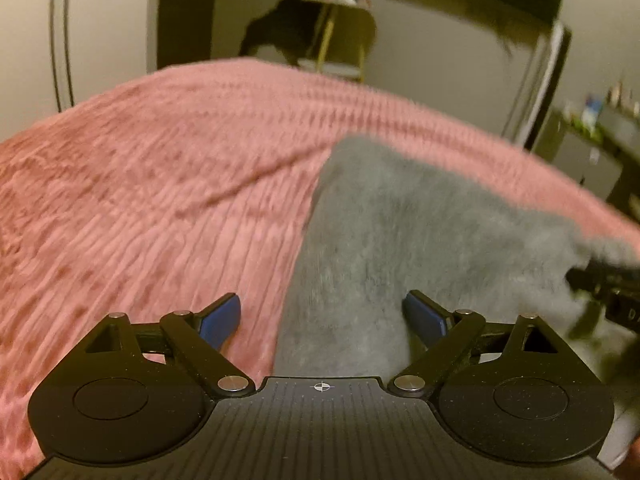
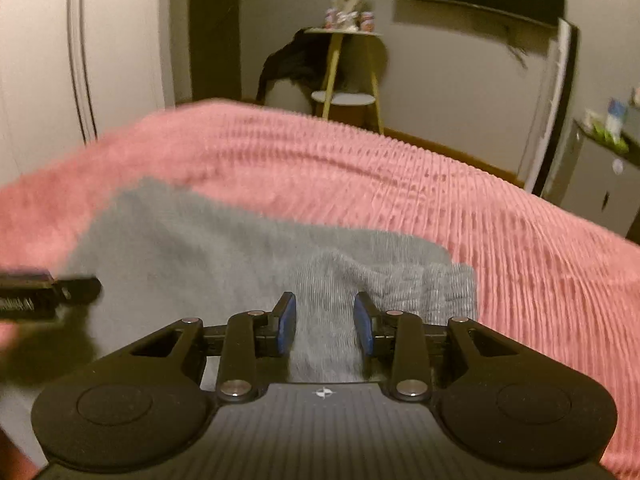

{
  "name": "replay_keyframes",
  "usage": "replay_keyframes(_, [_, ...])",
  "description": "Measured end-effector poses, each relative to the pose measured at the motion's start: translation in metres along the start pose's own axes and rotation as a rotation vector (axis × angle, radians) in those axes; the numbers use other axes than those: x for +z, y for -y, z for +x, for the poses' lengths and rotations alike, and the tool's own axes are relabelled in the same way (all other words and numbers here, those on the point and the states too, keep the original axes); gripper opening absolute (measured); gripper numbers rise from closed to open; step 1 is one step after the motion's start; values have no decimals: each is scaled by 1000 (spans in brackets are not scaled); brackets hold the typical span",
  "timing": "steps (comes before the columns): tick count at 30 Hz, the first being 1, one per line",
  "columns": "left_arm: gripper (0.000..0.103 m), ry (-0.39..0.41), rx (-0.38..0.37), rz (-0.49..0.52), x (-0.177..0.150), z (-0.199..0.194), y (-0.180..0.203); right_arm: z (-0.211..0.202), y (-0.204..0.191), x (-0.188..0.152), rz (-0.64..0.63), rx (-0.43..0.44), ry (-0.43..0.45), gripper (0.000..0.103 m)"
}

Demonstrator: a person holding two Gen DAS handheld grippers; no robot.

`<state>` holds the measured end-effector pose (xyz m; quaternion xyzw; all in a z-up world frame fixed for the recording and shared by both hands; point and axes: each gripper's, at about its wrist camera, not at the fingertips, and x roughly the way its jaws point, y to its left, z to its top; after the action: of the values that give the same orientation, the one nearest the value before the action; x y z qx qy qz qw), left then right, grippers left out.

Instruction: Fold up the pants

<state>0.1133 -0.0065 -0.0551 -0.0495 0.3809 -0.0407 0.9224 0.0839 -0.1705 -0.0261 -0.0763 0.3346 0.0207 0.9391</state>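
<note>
Grey pants [image 2: 248, 256] lie on the pink ribbed bedspread [image 1: 140, 200]. My left gripper [image 1: 320, 320] gapes wide, empty. My right gripper [image 2: 325, 322] stands part-open astride a grey fold; contact unclear. Lettering on the other gripper blurred, unreadable.

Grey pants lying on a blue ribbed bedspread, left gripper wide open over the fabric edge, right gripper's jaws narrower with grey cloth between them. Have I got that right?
One thing is off: the bedspread is pink, not blue, as both wrist views show. The rest holds: grey pants lie on it, the left gripper is wide open, and the right gripper has narrower jaws with grey cloth between them.
</note>
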Motion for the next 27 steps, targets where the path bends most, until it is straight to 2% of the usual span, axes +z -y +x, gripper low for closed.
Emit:
replay_keyframes(2, [99, -10, 4, -15, -2, 6, -3, 3, -5, -2, -42, -15, 6, 31])
replay_keyframes(4, [101, -13, 13, -12, -5, 10, -5, 6, 0, -2, -20, 4, 6, 31])
replay_keyframes(8, [101, -7, 10, -15, -8, 5, -5, -5, 16, -2, 90, 77, 20, 32])
replay_keyframes(10, [101, -15, -9, -51, -9, 2, -10, -21, 30, -1, 201, 134, 11, 35])
replay_keyframes(12, [101, -31, -31, -95, -8, -1, -15, -42, 48, -5, 345, 194, 22, 44])
replay_keyframes(14, [100, -41, -58, -124, -9, -8, -16, -66, 68, -14, 473, 211, 43, 71])
replay_keyframes(15, [100, -50, -85, -138, -10, -12, -18, -72, 75, -17, 499, 197, 42, 74])
replay_keyframes(17, [100, -71, -145, -154, -11, -16, -18, -81, 95, -29, 582, 184, -8, 77])
replay_keyframes(21, [100, -120, -245, -183, -11, -16, -20, -60, 133, -56, 847, 276, -201, 79])
replay_keyframes(24, [100, -151, -281, -235, -13, -14, -26, -34, 140, -68, 937, 361, -300, 85])
replay_keyframes(27, [100, -175, -304, -303, -12, -11, -33, -17, 138, -67, 929, 393, -341, 89])
